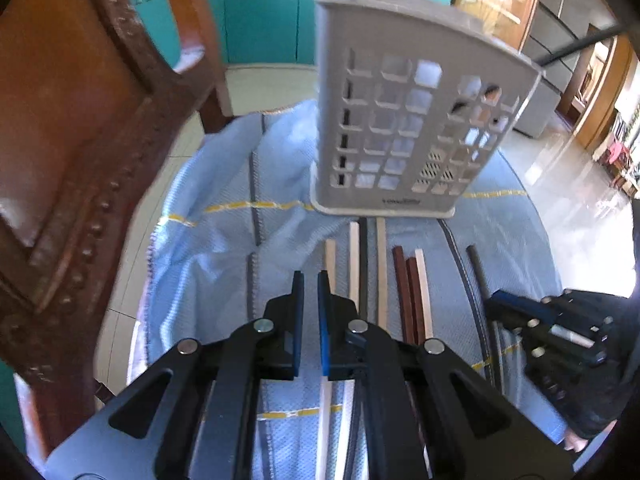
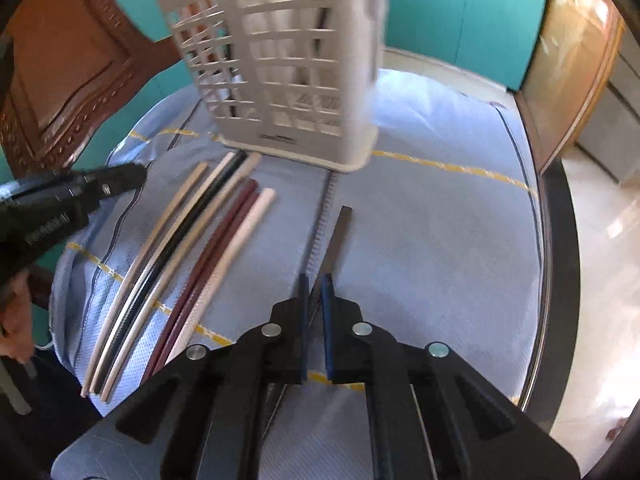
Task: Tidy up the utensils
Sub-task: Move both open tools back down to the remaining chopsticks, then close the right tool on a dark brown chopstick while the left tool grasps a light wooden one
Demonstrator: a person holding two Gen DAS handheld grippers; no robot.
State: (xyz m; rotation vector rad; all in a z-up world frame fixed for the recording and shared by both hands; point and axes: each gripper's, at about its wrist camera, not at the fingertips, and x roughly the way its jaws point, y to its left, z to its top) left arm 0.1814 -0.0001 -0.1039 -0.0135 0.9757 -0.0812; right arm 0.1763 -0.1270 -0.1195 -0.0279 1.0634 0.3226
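Chopsticks (image 2: 192, 264), loose on the clothed bench before the slotted holder (image 2: 280, 80): light, stiff, slippery (grasp mid-shaft); right gripper (image 2: 316, 280) closed on the dark chopstick (image 2: 338, 236), left gripper (image 1: 311, 280) closed, apparently empty.

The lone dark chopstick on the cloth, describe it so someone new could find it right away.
Start at the grey slotted utensil basket standing on the blue cloth. In front lies a row of chopsticks. The dark chopstick lies alone to their right, past the cloth's seam, its near end between the right tongs.
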